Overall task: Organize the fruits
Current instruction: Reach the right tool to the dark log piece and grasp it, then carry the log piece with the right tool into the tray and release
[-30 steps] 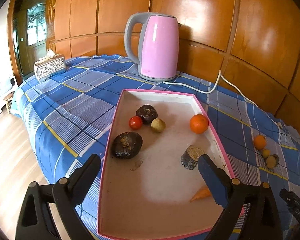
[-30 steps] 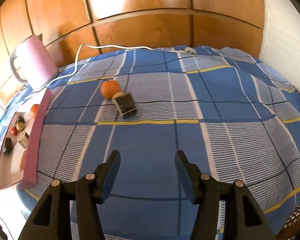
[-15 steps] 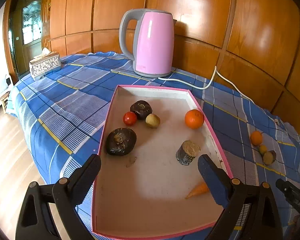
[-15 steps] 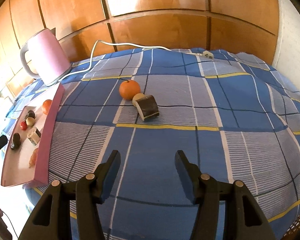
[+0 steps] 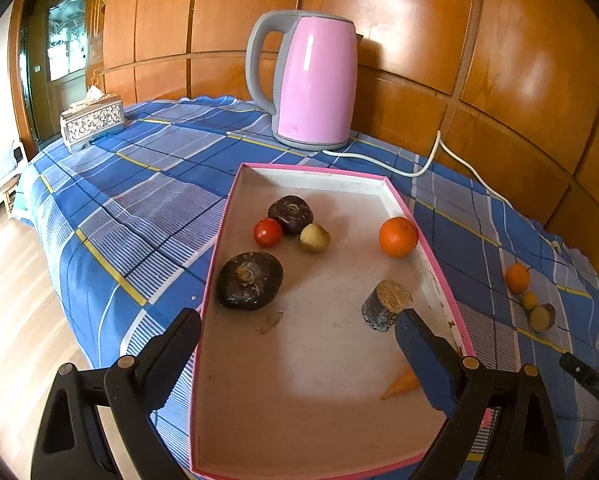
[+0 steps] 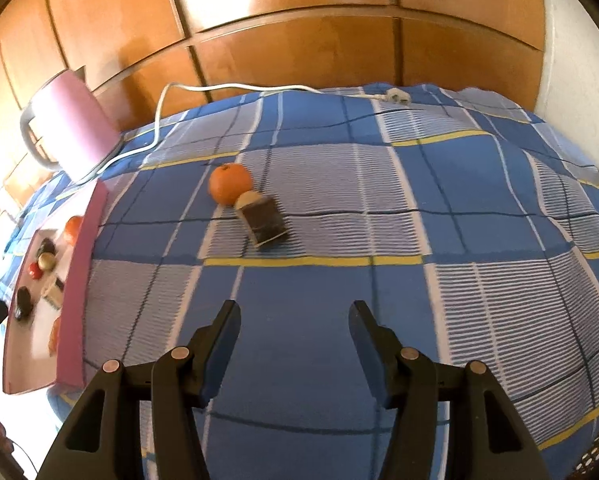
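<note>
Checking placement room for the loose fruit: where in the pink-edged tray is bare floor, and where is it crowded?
In the tray, the near half is bare, bordered by the big dark fruit, the cut dark piece and the carrot piece. A smaller bare strip lies along the far wall. The far left is crowded: tomato, dark fruit and pale fruit cluster together.

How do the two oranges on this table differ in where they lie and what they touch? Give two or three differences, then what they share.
Place: one orange lies inside the pink tray; the other orange lies on the blue checked cloth, outside it.
Neighbours: the orange in the tray rests against its wall, apart from the other fruit; the orange on the cloth sits up against a small pale fruit.
Shared: both are round, orange and ungripped.
</note>
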Tool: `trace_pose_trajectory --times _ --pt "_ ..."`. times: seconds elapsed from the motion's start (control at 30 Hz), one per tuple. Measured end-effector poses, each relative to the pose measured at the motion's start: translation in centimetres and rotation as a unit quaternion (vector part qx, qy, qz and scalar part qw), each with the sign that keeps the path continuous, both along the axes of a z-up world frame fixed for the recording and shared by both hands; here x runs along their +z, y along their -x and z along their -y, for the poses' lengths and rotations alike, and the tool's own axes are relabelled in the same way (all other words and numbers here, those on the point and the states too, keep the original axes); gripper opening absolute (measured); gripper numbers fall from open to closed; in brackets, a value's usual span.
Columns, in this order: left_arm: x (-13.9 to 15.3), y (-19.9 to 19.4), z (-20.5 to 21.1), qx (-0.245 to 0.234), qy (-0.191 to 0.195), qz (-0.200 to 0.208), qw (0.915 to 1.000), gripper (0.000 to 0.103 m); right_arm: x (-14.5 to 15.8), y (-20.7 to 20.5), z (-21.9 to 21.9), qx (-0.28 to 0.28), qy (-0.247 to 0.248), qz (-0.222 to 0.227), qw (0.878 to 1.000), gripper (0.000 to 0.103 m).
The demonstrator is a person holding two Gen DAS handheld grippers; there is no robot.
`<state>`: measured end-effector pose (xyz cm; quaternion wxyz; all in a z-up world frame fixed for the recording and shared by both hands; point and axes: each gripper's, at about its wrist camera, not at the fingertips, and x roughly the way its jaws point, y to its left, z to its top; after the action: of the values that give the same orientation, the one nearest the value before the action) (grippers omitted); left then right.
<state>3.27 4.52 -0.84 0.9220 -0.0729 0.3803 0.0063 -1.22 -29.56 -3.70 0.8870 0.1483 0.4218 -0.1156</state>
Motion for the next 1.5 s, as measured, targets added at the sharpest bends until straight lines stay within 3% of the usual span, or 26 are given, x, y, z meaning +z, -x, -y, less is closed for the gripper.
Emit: trace_pose_trajectory --times 0.4,0.6,0.87,1.13,1.2,1.3,1.5 --pt "-0.9 0.5 0.2 -0.014 -0.004 -0.011 0.9998 0.098 0.5 -1.7 1.7 0.013 -0.015 0.007 1.000 0.053" --pt "-0.9 0.5 0.3 -0.023 0.000 -0.013 0.9997 0.098 1.6 -4.3 1.1 0.049 0.008 0.013 0.999 0.053" --pt "-1.1 0.3 0.1 -0.024 0.004 -0.017 0.9996 0.098 1.9 -10.0 -1.0 0.144 0.075 -0.018 0.987 0.053" --pt "-1.6 0.1 -0.2 -0.019 0.007 -0.026 0.9995 0.098 -1.2 -13.8 -2.3 0.205 0.120 -0.092 0.967 0.053" --pt "-1.7 0.1 -0.2 -0.019 0.007 -0.028 0.9994 0.098 -1.9 -14.0 -2.5 0.212 0.135 -0.101 0.963 0.040" --pt "-1.8 0.1 -0.1 -0.019 0.007 -0.029 0.9994 0.098 -1.9 -13.9 -2.8 0.223 0.139 -0.093 0.960 0.032" --pt "-1.2 0.4 -0.1 -0.019 0.007 -0.018 0.9996 0.098 -1.6 -13.1 -2.1 0.218 0.128 -0.080 0.964 0.027"
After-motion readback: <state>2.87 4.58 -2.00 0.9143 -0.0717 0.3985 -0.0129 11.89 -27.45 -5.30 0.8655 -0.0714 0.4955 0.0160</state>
